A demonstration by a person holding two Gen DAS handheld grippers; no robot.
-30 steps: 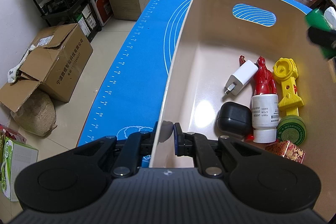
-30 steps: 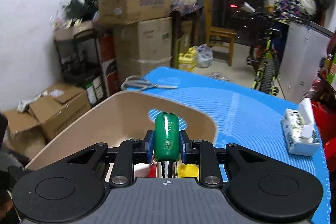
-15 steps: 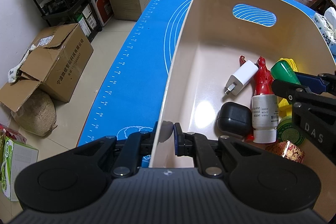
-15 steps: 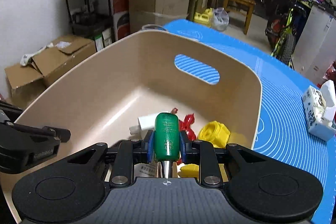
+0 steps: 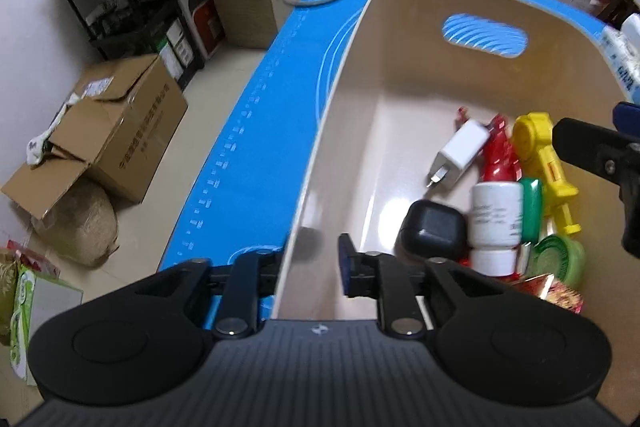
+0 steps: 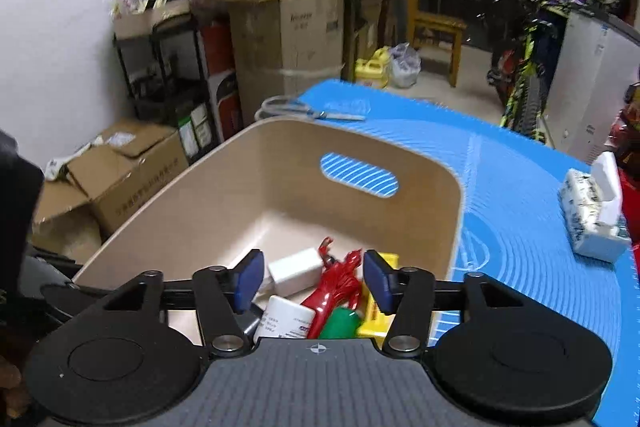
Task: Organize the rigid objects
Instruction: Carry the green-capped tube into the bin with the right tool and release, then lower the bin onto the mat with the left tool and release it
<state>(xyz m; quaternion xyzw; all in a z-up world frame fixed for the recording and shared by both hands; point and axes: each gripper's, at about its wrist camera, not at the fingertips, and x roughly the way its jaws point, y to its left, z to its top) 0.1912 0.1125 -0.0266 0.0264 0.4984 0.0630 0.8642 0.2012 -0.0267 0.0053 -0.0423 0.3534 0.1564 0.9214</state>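
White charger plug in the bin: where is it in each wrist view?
Left wrist: white charger plug right of centre, on the bin floor, left of the red toy.
Right wrist: low centre, seen between the open hand-held gripper fingers, left of the red toy.
Shared landmark: the bin's handle cutout.

Both wrist views look steeply down, close, sharing the bin (image 5: pixel 400 39) interior.

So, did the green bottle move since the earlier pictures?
Yes. The green bottle left the right tongs, whose jaws have just been opening, and now lies in the beige bin beside the white bottle.
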